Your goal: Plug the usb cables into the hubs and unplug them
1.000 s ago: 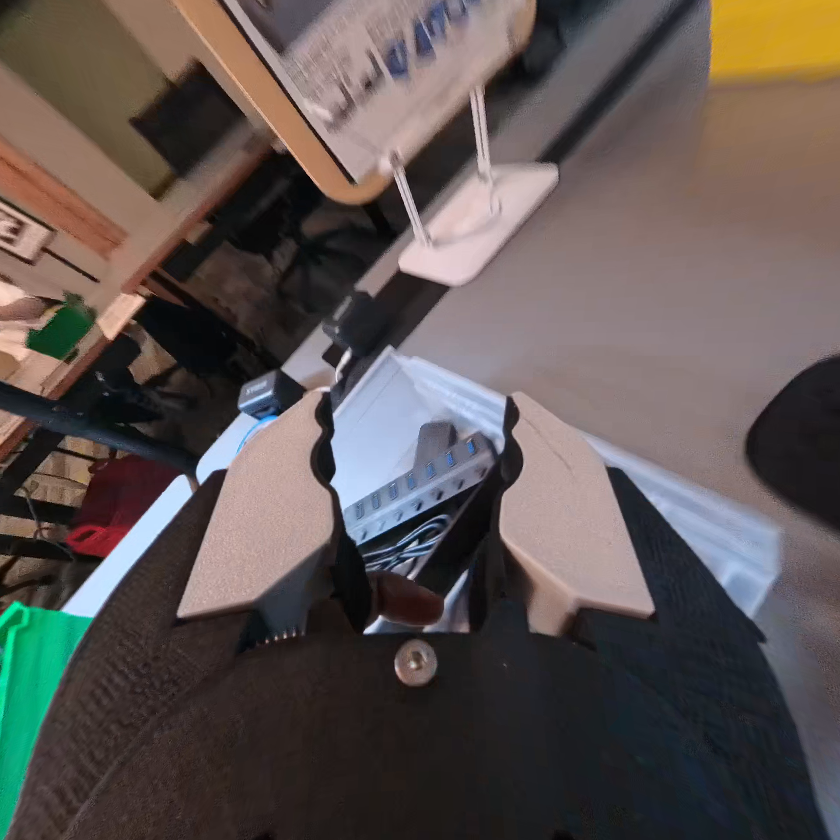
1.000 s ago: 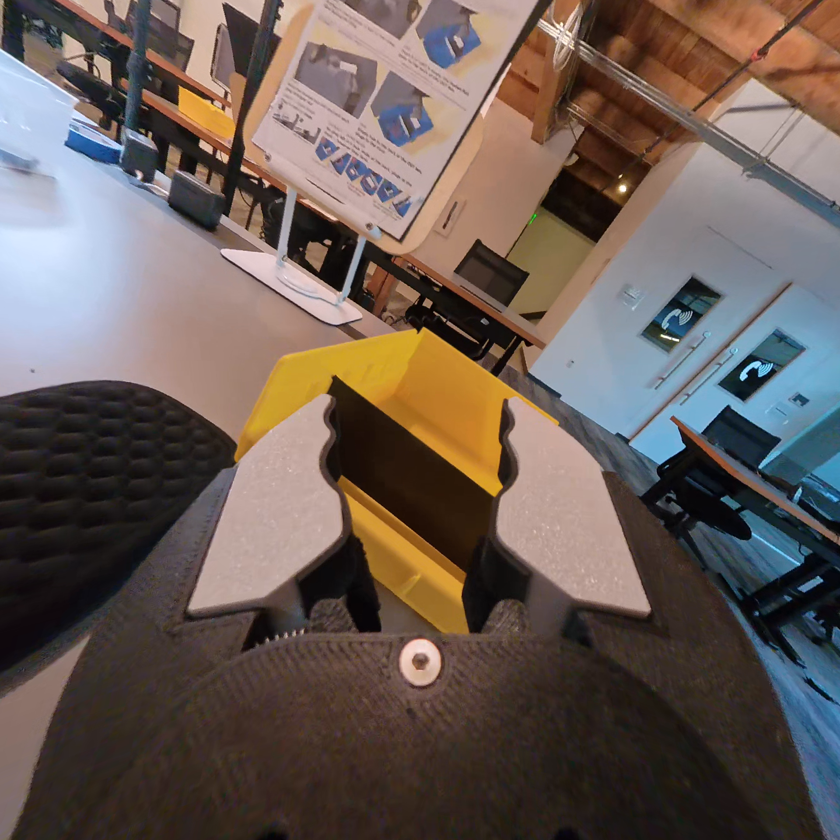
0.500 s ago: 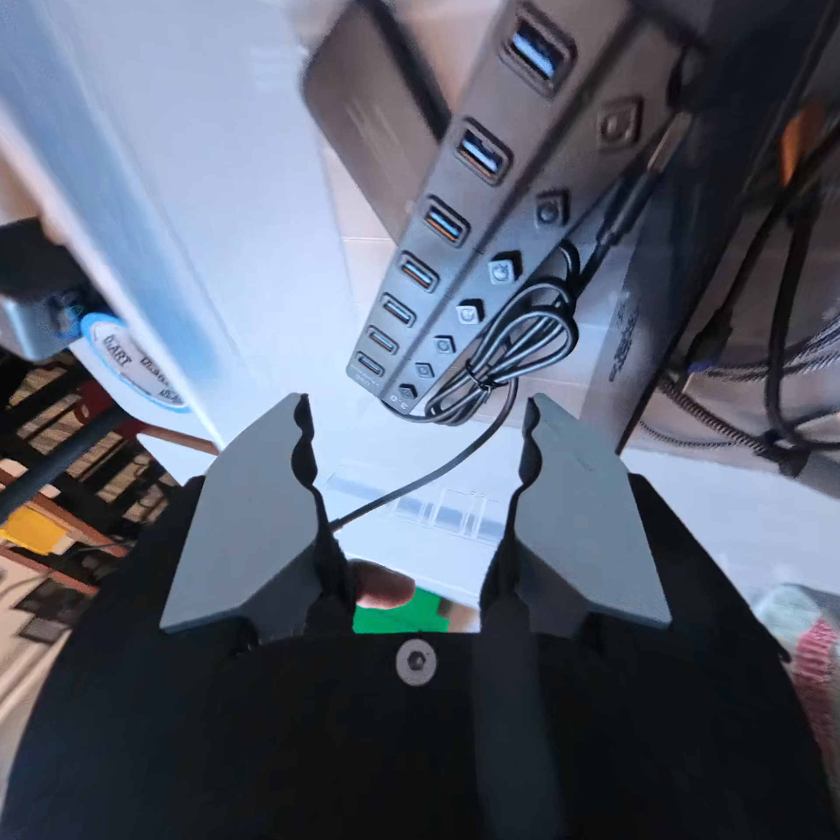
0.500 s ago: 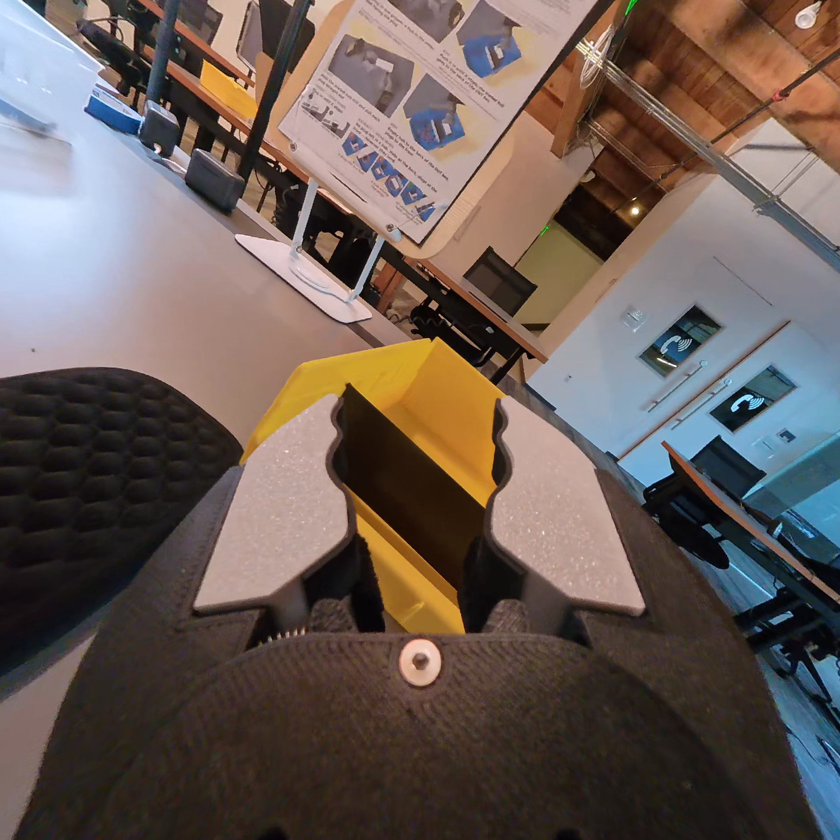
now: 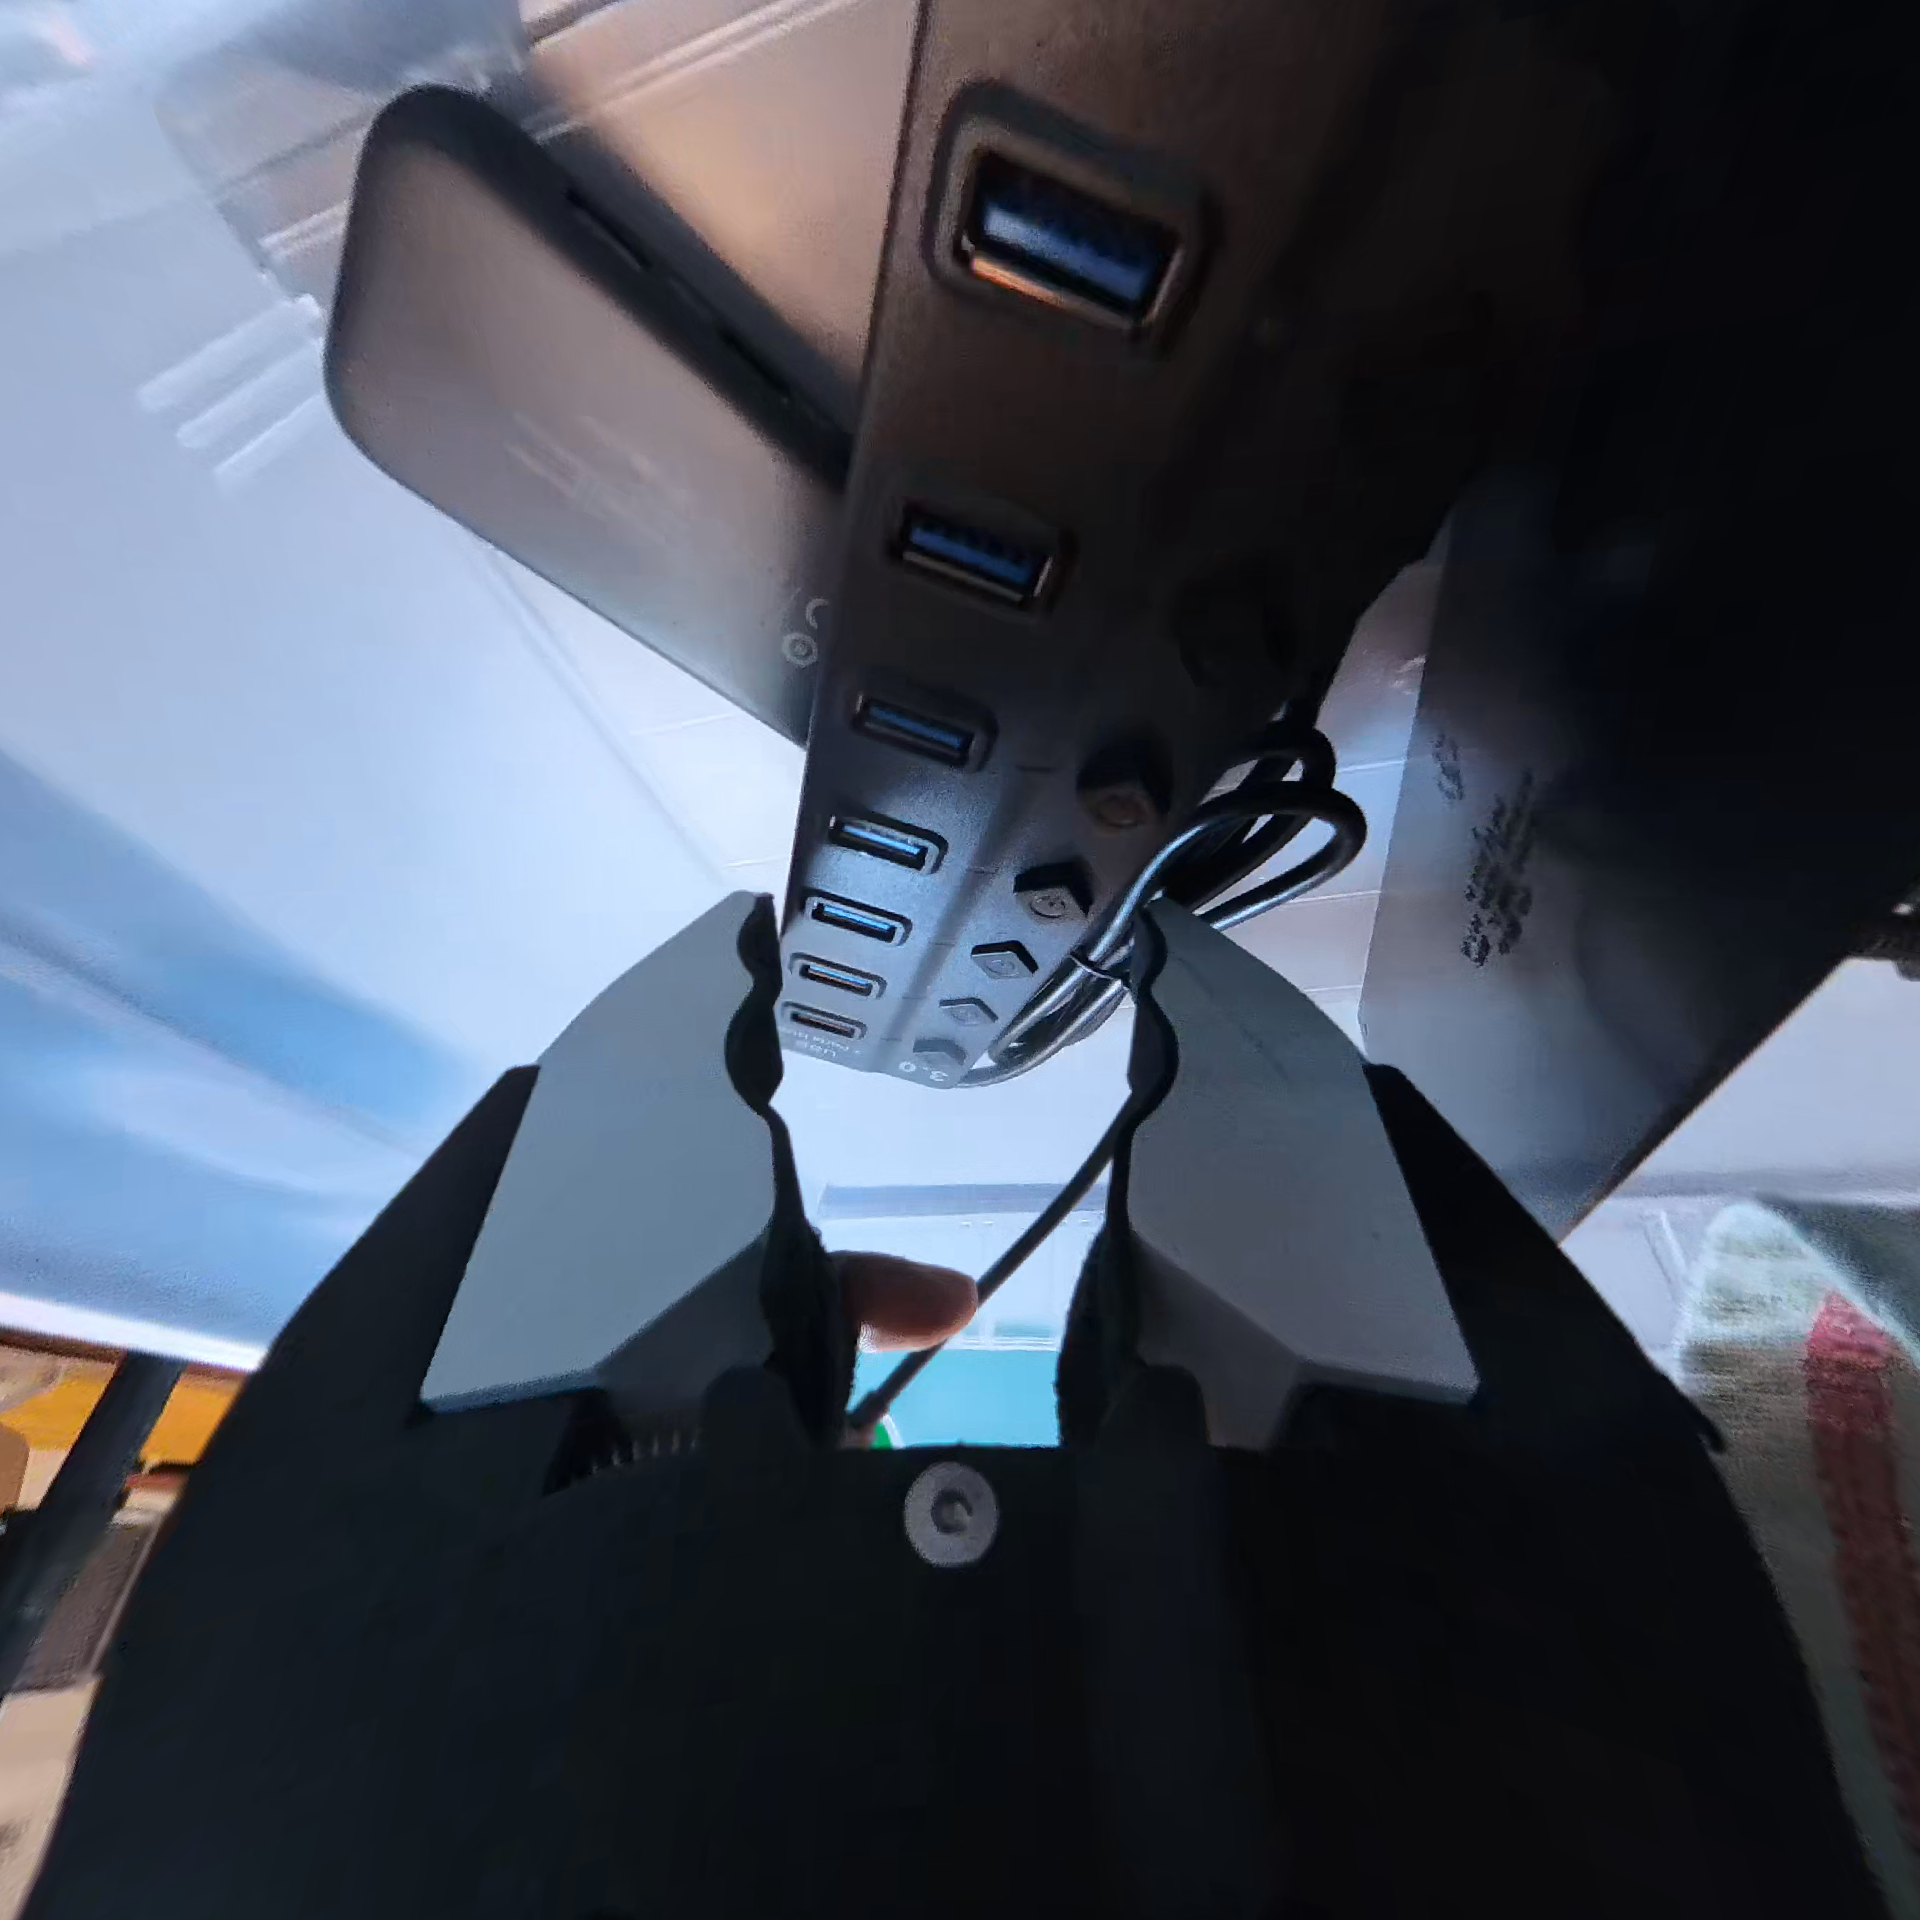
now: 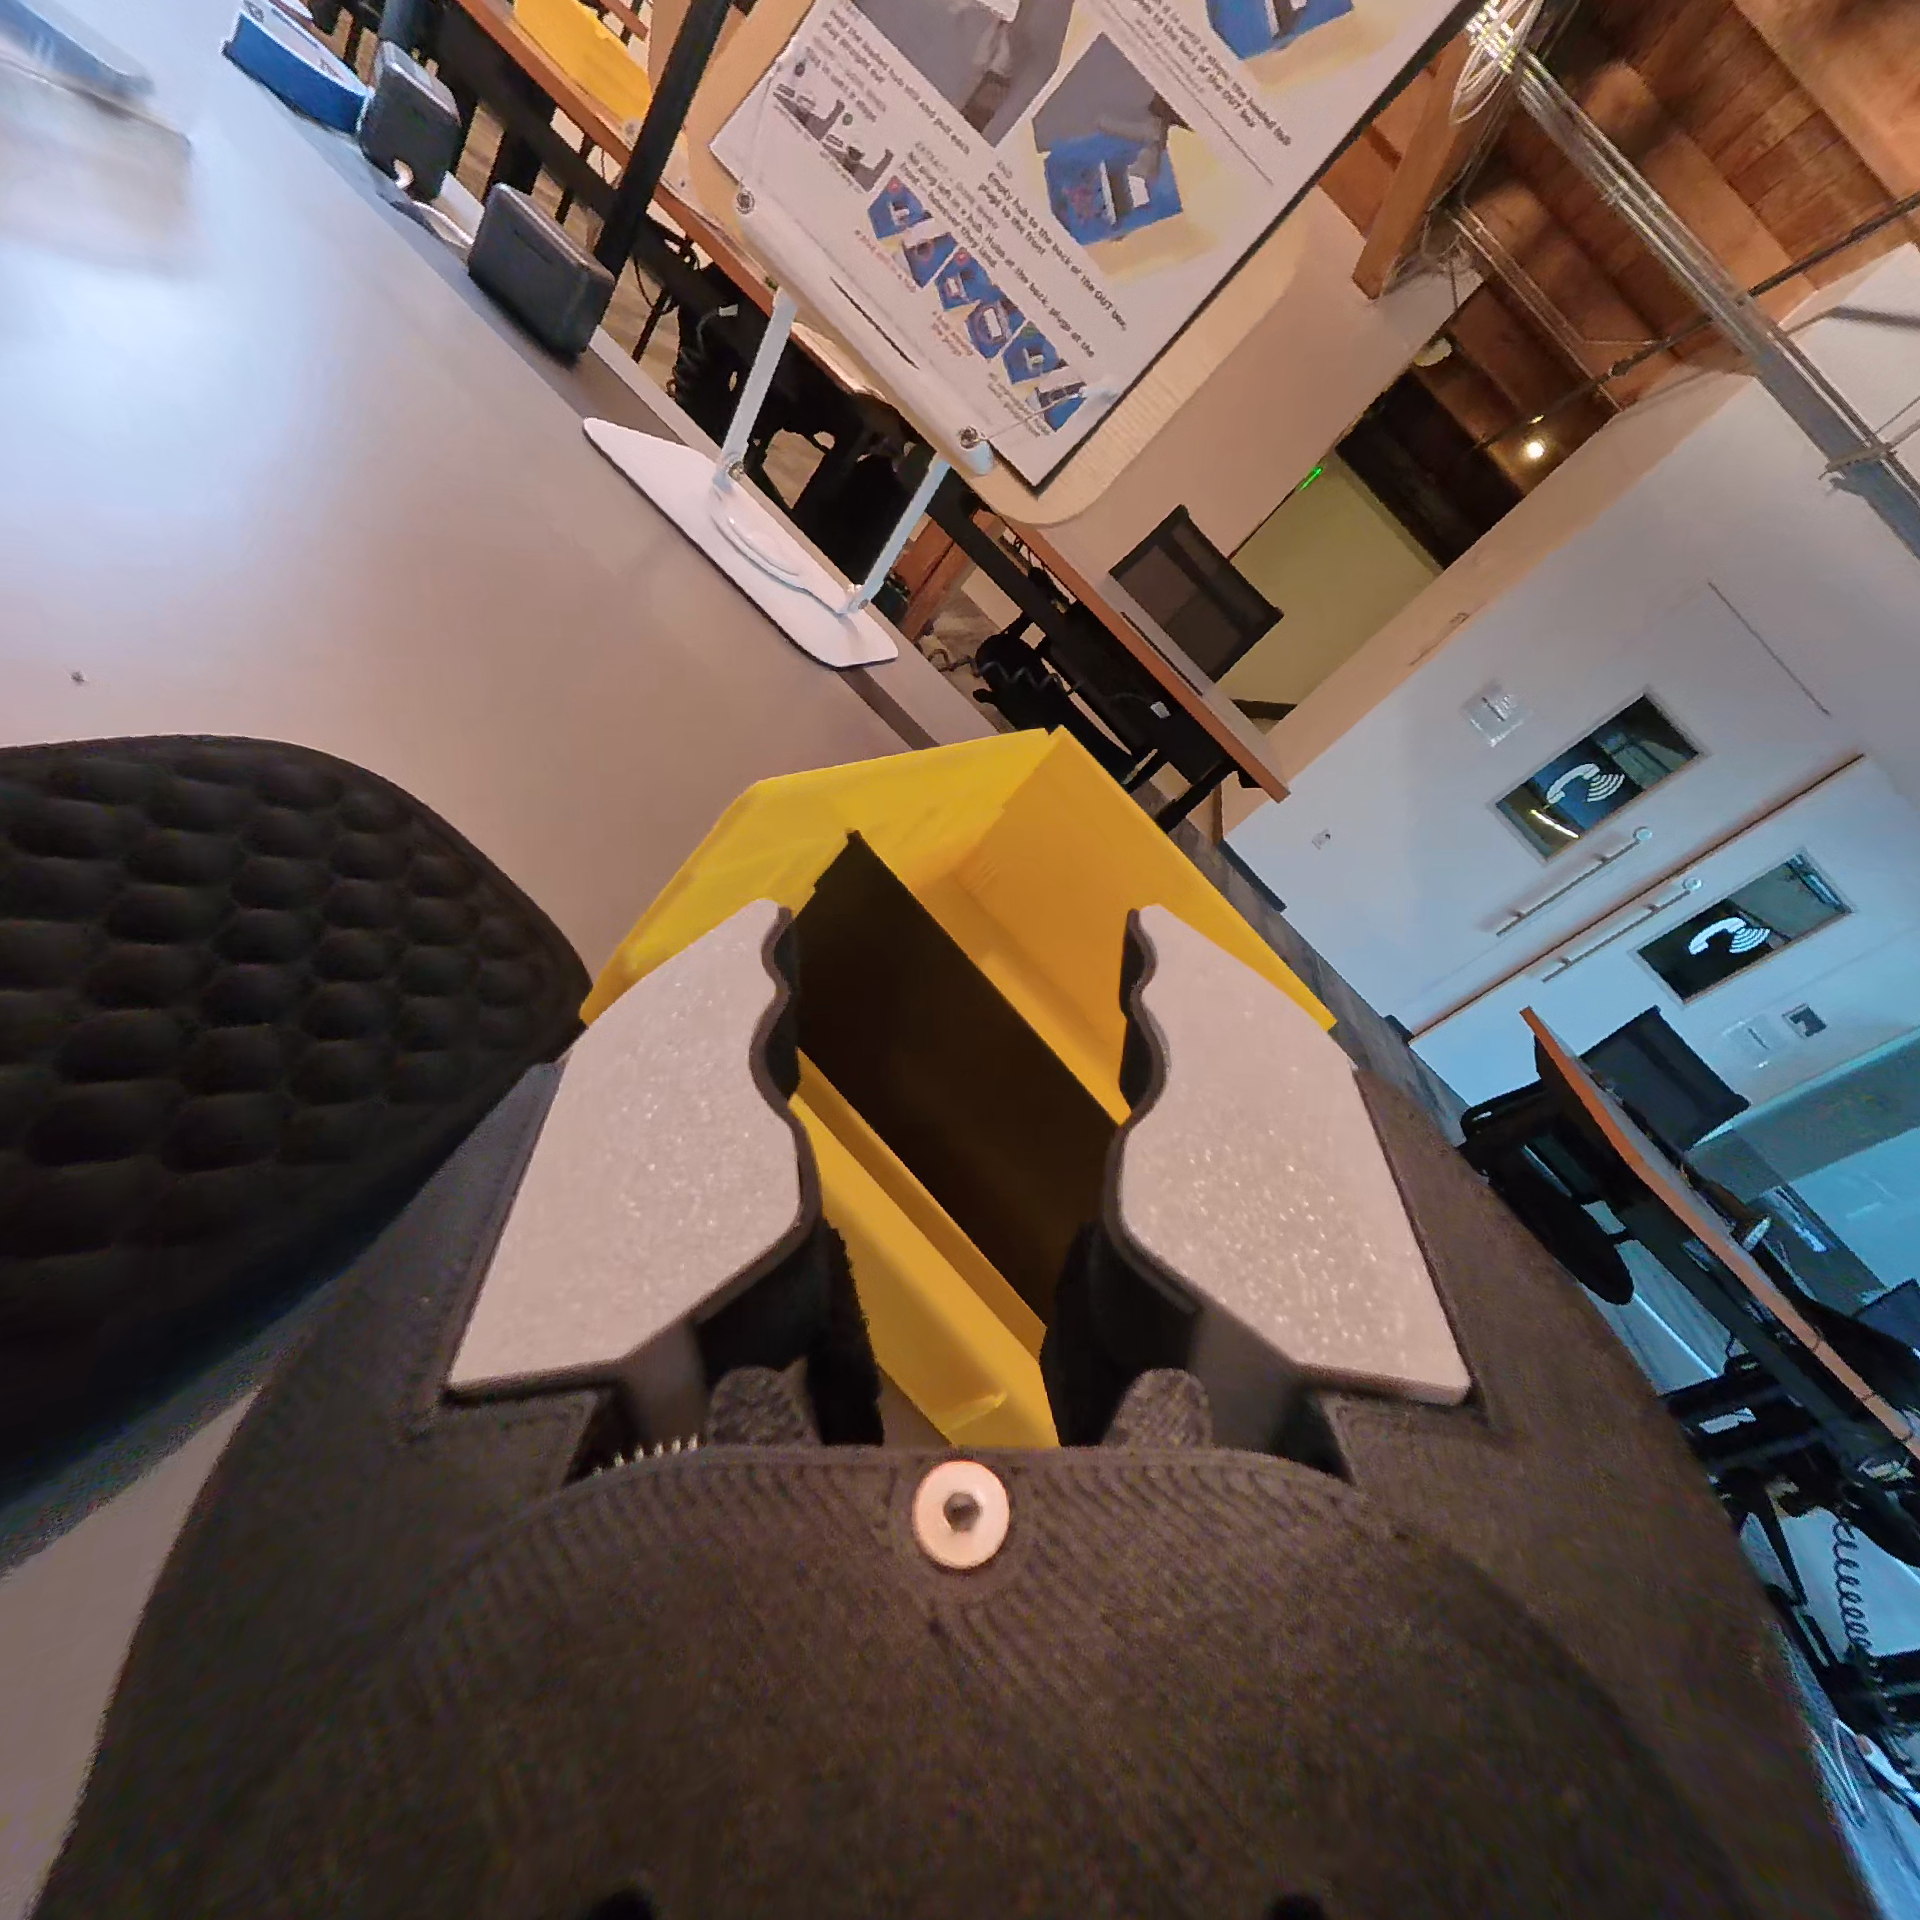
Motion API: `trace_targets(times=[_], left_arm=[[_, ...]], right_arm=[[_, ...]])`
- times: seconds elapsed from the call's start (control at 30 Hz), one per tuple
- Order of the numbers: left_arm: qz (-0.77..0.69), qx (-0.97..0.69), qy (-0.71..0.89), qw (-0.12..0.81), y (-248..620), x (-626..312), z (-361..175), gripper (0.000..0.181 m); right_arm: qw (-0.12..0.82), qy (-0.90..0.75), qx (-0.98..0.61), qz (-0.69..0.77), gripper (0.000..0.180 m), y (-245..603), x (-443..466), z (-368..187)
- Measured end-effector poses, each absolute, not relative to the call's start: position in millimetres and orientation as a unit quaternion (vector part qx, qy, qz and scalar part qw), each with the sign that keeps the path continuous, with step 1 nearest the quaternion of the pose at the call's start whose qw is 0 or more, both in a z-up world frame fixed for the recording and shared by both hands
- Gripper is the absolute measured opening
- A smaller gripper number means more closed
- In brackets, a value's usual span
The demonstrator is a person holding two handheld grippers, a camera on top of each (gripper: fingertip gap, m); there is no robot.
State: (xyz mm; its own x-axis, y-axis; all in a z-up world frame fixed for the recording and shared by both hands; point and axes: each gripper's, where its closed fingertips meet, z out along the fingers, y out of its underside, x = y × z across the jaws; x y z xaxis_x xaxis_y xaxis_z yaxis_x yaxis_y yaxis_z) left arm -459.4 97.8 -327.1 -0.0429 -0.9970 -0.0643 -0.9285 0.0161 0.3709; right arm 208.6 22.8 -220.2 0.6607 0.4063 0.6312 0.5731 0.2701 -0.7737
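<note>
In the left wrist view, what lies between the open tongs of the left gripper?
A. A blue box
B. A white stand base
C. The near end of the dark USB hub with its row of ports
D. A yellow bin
C: the left gripper has its tongs spread on either side of the near end of the USB hub, beside the bundled black cable.
</note>
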Motion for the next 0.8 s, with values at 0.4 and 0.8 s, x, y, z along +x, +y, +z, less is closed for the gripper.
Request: trace_targets(times=[0.4, 0.8], left_arm=[[-0.149, 0.744, -0.647, -0.071, 107, -447, -286, 0.051], [-0.196, 0.665, -0.423, -0.584, 94, -394, -120, 0.050]], right_arm=[[0.687, -0.401, -0.603, -0.067, 0.059, 22, 217, -223], [0.699, -0.408, -0.586, -0.047, 0.059, 16, 203, -216]])
